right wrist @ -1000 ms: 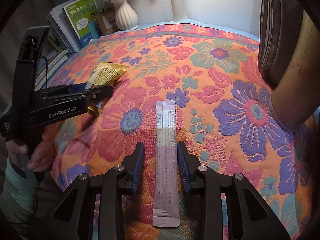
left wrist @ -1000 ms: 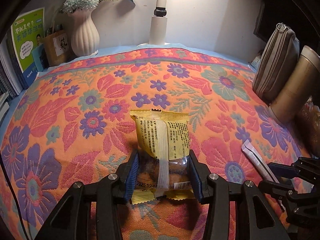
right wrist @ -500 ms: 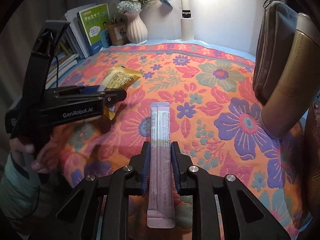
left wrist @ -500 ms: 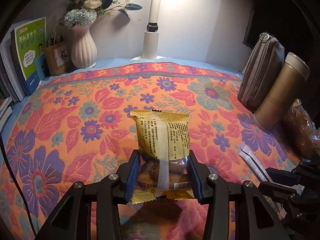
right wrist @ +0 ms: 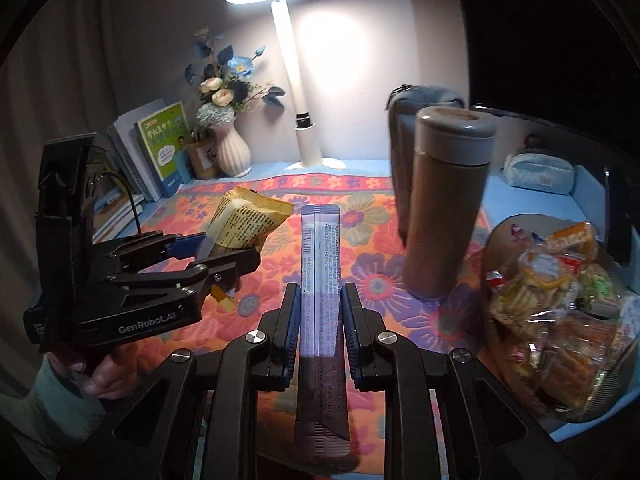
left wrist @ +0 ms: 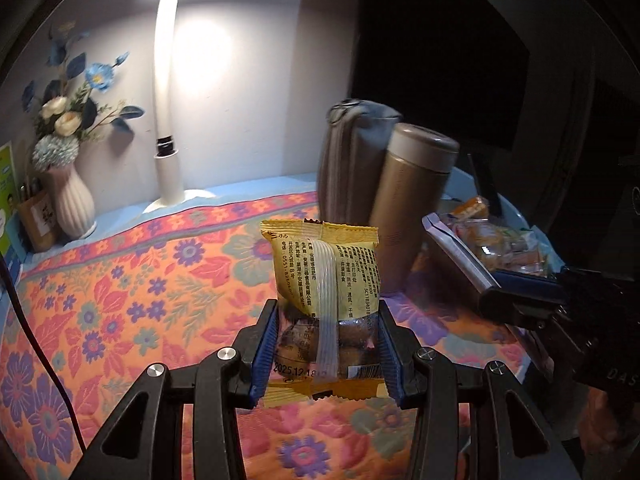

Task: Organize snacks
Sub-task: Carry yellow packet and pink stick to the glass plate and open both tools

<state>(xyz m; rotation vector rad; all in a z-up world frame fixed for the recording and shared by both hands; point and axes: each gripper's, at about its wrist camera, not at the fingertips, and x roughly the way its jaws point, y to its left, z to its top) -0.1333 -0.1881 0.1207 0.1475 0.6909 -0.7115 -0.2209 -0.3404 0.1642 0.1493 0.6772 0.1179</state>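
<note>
My left gripper [left wrist: 326, 340] is shut on a yellow snack packet [left wrist: 324, 276] and holds it in the air above the floral cloth [left wrist: 120, 300]. The packet [right wrist: 248, 220] and the left gripper [right wrist: 224, 258] also show at the left in the right wrist view. My right gripper [right wrist: 320, 332] is shut on a long pale stick sachet [right wrist: 320, 276], held lifted and pointing forward. The sachet [left wrist: 460, 252] and right gripper [left wrist: 516, 300] show at the right in the left wrist view. A clear bag of assorted snacks [right wrist: 560, 312] sits at the right.
A bronze flask [right wrist: 444, 204] and a grey pouch [right wrist: 400, 152] stand at the right of the cloth. A desk lamp [right wrist: 296, 92], a white vase of flowers [right wrist: 228, 148] and books [right wrist: 160, 148] line the back wall.
Both grippers have risen from the cloth with their items. The right gripper closed on the sachet and lifted it; both now face more toward the flask and snack bag.
</note>
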